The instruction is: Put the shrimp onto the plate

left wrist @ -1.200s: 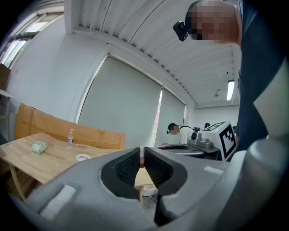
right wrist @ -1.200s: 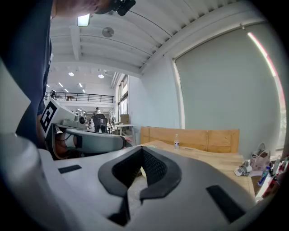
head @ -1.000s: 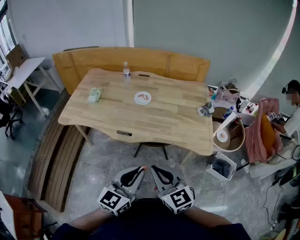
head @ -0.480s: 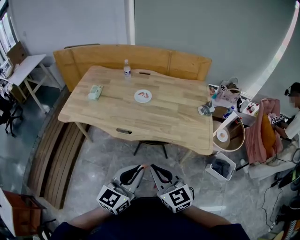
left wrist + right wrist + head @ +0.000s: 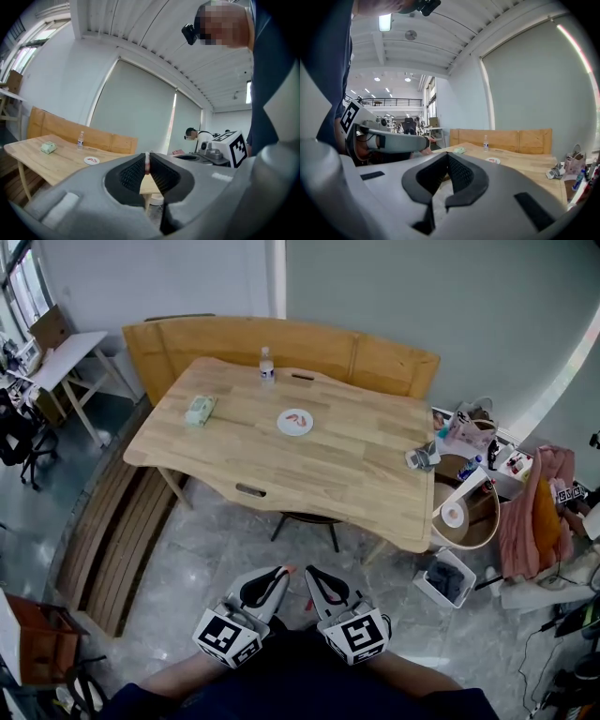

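Note:
A white plate [image 5: 295, 422] with a reddish shrimp on it lies near the middle of the wooden table [image 5: 356, 474], far ahead of me. Both grippers are held low, close to my body, over the floor. My left gripper [image 5: 283, 572] is shut on a small pink-and-white shrimp [image 5: 147, 161], pinched at the very tips of its jaws. My right gripper [image 5: 308, 572] is beside it, shut, with nothing between its jaws. The plate [image 5: 92, 161] also shows small in the left gripper view, and the plate [image 5: 492, 160] in the right gripper view.
On the table stand a water bottle [image 5: 266, 366] at the far edge, a green packet [image 5: 199, 410] at the left and a small crumpled object [image 5: 421, 457] at the right. A wooden bench [image 5: 281, 348] wraps round the table. A chair [image 5: 305, 521], a white bin [image 5: 448, 576] and a round basket [image 5: 466, 514] stand nearby.
The head view has shifted, so the table now sits a little further right in the picture. Both grippers stay by my body, the left still pinching the shrimp.

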`<state>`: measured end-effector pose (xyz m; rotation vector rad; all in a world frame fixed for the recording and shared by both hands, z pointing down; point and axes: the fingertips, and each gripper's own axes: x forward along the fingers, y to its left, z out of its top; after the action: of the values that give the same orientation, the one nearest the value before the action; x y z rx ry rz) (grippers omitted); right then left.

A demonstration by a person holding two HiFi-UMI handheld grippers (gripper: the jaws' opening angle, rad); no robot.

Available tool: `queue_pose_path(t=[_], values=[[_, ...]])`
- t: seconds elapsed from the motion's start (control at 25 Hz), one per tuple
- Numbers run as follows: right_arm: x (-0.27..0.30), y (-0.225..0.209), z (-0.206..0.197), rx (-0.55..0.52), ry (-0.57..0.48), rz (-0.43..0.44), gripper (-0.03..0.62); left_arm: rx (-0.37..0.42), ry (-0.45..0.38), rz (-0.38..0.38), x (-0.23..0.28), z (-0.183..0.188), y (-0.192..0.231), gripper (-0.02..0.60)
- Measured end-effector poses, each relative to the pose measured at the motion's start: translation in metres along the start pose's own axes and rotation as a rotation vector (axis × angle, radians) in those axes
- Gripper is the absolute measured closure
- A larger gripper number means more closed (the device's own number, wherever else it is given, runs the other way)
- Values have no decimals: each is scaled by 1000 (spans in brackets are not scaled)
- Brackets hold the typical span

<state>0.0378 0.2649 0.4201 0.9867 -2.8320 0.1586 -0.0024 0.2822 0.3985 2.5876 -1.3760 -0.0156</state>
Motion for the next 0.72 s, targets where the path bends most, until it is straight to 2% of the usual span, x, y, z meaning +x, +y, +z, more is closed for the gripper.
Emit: queue_pose_path(t=[0.24,0.4,0.72], values=[[5,-12,-11,7,17,27,585,-23,-13,36,10,0,8,548],[24,-28,-15,17,31,25,585,-28,-16,31,30,-2,24,548],[87,-65,-2,-10,43,-14,585,-35,-30,-7,73,14,87,548]])
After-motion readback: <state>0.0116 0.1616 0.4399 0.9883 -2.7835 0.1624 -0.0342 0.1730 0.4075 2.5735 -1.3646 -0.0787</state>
